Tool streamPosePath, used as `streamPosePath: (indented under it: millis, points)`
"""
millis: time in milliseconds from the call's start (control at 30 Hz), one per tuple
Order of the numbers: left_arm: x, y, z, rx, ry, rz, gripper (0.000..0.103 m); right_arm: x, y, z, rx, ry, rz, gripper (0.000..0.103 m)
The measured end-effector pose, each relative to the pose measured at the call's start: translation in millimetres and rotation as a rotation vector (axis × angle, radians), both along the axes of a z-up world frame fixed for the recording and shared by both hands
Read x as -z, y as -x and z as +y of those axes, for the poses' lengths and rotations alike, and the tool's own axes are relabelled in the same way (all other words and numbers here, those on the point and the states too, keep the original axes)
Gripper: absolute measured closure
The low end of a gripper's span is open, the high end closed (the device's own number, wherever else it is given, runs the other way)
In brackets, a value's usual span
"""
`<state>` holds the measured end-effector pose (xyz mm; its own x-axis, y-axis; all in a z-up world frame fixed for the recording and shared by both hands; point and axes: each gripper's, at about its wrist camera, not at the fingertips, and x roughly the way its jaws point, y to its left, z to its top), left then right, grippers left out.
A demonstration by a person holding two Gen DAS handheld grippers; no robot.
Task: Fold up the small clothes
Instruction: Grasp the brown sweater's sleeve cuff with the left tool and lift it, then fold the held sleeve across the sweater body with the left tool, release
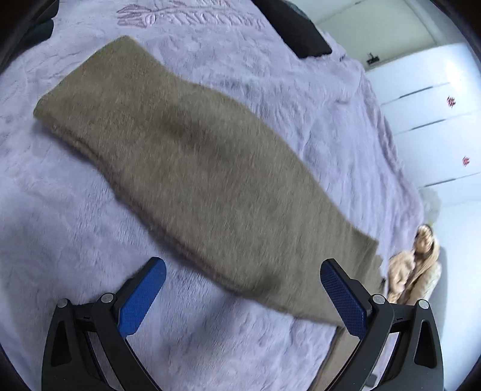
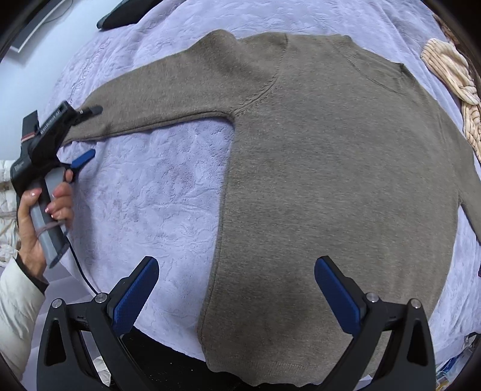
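Observation:
A brown knit sweater [image 2: 330, 165] lies flat on a lilac bedspread [image 2: 144, 195], hem toward me and neck at the far end. One long sleeve [image 1: 195, 156] stretches out straight to the left. My right gripper [image 2: 237, 261] hangs open just above the hem, holding nothing. My left gripper [image 1: 243, 264] is wide open over the cuff end of that sleeve. In the right wrist view a hand [image 2: 39, 216] holds this left gripper [image 2: 93, 132], with one finger either side of the sleeve's end. The other sleeve runs out of view at the right.
A striped beige cloth [image 2: 451, 75] lies crumpled at the bed's far right. A black object [image 2: 126, 15] sits near the head of the bed. White cupboard doors [image 1: 427, 105] and a beige bundle [image 1: 415, 264] stand beyond the bed's edge.

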<state>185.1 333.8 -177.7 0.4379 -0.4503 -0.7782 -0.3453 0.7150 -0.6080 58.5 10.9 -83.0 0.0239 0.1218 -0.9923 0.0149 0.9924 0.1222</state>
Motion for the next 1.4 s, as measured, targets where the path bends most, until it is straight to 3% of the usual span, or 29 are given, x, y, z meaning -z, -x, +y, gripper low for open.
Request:
streamPosePath:
  millis: [167, 300, 400, 467, 500, 567, 600, 867, 1100, 1300, 1400]
  points:
    - [-20, -17, 6, 0.007, 0.056, -0.132, 0.000, 3, -5, 8, -0.005, 0.009, 0.006, 0.000]
    - [-1, -29, 20, -0.033, 0.024, -0.072, 0.000, 7, -11, 13, -0.017, 0.013, 0.011, 0.000]
    - [7, -32, 30, -0.090, 0.015, -0.034, 0.022, 8, -13, 16, -0.024, 0.011, 0.010, 0.000]
    - [8, -32, 34, -0.102, -0.020, -0.014, 0.048, 8, -13, 15, -0.023, 0.009, 0.008, 0.000]
    - [7, -32, 33, -0.097, -0.036, -0.015, 0.056, 8, -13, 14, -0.019, 0.011, 0.009, 0.000]
    - [5, -31, 29, -0.064, -0.034, -0.047, 0.088, 9, -12, 10, -0.004, 0.005, 0.011, 0.000]
    - [1, -31, 27, -0.048, -0.031, -0.060, 0.091, 9, -12, 8, 0.003, 0.002, 0.010, 0.000]
    - [-84, -24, -38, 0.118, -0.153, -0.249, 0.092, 7, -8, -34, 0.057, 0.000, -0.005, 0.000]
    - [-142, -22, -171, 0.345, -0.155, -0.390, 0.092, -2, -8, -104, 0.122, 0.000, -0.042, 0.000]
    - [-131, -17, -314, 0.560, -0.152, -0.386, 0.092, -2, 5, -187, 0.235, 0.008, -0.054, 0.000]
    - [-108, -5, -370, 0.637, -0.223, -0.366, 0.091, 5, 14, -226, 0.291, 0.021, -0.050, 0.000]
